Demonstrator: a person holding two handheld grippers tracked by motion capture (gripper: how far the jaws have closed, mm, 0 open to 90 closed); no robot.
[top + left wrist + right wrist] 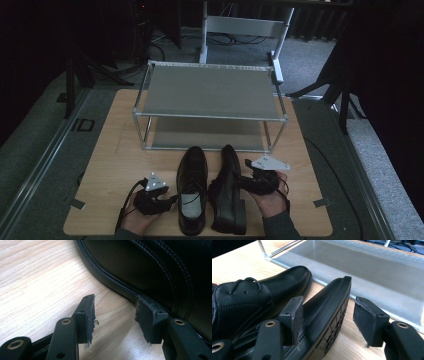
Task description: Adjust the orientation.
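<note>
Two black leather lace-up shoes lie on the wooden table point(112, 155) in front of a shoe rack. The left shoe point(191, 187) stands upright with its toe toward the rack. My left gripper point(167, 199) sits just left of it, open. In the left gripper view nothing but bare wood lies between the jaws of this gripper point(116, 315), and the shoe's welt point(150, 267) passes by the right pad. The right shoe point(228, 192) is tipped on its side. My right gripper point(329, 315) straddles it point(330, 302), open, with the left pad at the upper and a gap to the sole.
A two-tier metal shoe rack point(210, 92) with grey mesh shelves stands at the back of the table, both shelves bare; its lower shelf point(374, 267) lies just beyond the shoes' toes. Bare wood lies to either side. Table legs and cables stand on the floor behind.
</note>
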